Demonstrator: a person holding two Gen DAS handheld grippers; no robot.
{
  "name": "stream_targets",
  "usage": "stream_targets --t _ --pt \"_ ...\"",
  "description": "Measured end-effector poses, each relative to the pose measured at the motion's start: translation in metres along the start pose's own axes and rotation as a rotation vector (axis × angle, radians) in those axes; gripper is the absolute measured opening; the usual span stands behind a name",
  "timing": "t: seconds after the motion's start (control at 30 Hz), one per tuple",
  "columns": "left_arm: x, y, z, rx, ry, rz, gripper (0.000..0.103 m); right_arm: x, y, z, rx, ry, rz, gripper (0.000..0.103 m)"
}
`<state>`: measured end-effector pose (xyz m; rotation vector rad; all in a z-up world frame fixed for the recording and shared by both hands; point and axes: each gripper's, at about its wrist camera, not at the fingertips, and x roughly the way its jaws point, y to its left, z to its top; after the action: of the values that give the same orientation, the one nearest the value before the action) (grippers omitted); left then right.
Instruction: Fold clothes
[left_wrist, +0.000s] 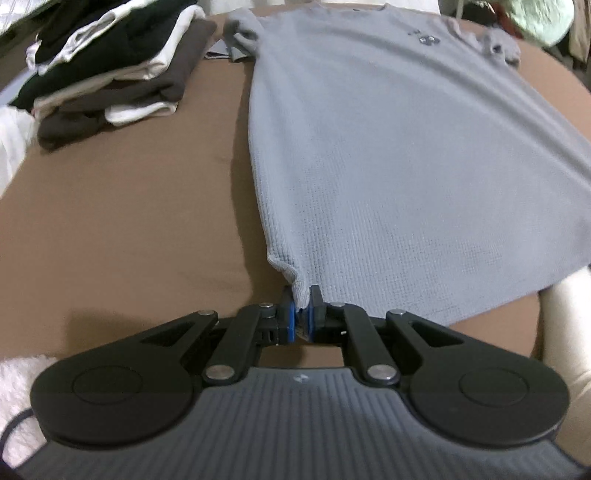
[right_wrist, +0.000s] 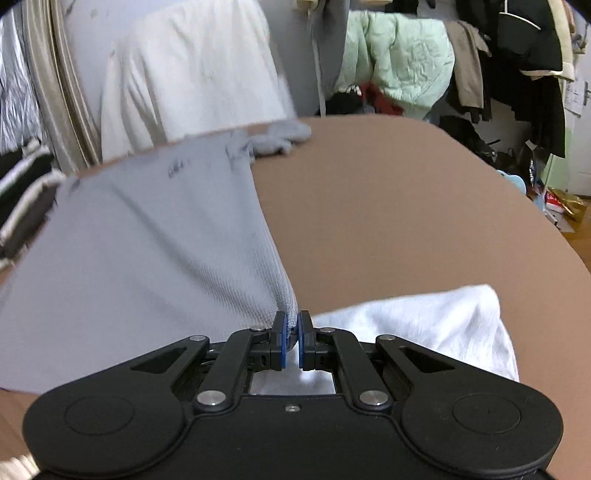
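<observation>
- We see a grey waffle-knit T-shirt (left_wrist: 388, 140) spread front-up on a brown surface (left_wrist: 129, 203), its collar end at twelve o'clock in the left wrist view and its hem toward us at six.
- Our left gripper (left_wrist: 303, 314) has its blue-padded fingers (left_wrist: 290, 317) drawn narrow, pinching the hem corner of the shirt at the garment's seven o'clock edge.
- Our right gripper (right_wrist: 291, 334) likewise has its fingers (right_wrist: 281, 341) pressed close together, clamped on the other hem corner of the same T-shirt (right_wrist: 140, 236); the fabric rises from the pads toward ten o'clock in that view.
- One short sleeve (left_wrist: 240, 33) lies bunched at eleven o'clock in the left view; the other sleeve (right_wrist: 280, 138) sits crumpled at twelve o'clock in the right view, on the brown surface (right_wrist: 406, 206).
- A small dark logo (left_wrist: 424, 38) shows on the chest, near one o'clock in the left view.
- A stack of folded clothes (left_wrist: 110, 74), black, white and dark brown, rests at ten o'clock, just beside the shirt's sleeve but apart from the body of the shirt.
- A white cloth (right_wrist: 424, 325) lies at three to four o'clock of the right gripper, just beside it on the brown surface.
- A pale green padded jacket (right_wrist: 399, 62) and dark garments hang beyond the surface at one o'clock in the right view.
</observation>
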<state>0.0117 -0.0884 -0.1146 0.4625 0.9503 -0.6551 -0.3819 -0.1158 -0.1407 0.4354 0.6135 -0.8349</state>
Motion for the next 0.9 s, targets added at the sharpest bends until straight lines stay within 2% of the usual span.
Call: stream_targets --t 0.07,0.13,0.23,0.27,0.3,0.33,0.5,0.67,0.9 --pt "-0.004 0.005 0.004 -0.018 0.009 -0.008 0.01 0.0 -0.003 0.002 0.018 0.004 0.007 0.007" --pt "-0.012 0.014 0.01 -0.046 0.007 -0.028 0.017 -0.003 -0.007 0.006 0.053 -0.001 0.015 0.008" --pt "-0.033 0.022 0.021 -0.052 -0.046 -0.017 0.027 -0.008 -0.011 0.011 0.088 0.002 -0.053 0.014" --pt "-0.041 0.023 0.024 -0.049 -0.07 -0.008 0.034 -0.011 -0.012 0.012 0.085 -0.004 -0.072 0.019" --pt "-0.047 0.025 0.028 -0.046 -0.093 -0.001 0.041 -0.014 -0.012 0.013 0.087 -0.014 -0.07 0.023" --pt "-0.053 0.026 0.033 -0.044 -0.114 0.004 0.044 -0.016 -0.013 0.014 0.091 -0.025 -0.066 0.025" --pt "-0.057 0.033 0.052 -0.051 -0.141 0.023 0.047 -0.017 -0.013 0.011 0.176 -0.028 0.088 0.028" --pt "-0.052 0.035 0.069 -0.043 -0.15 0.022 0.054 -0.008 0.0 0.014 0.168 -0.005 0.141 0.029" --pt "-0.034 0.043 0.103 -0.026 -0.17 0.014 0.061 0.018 0.024 0.058 0.21 0.041 0.322 0.032"
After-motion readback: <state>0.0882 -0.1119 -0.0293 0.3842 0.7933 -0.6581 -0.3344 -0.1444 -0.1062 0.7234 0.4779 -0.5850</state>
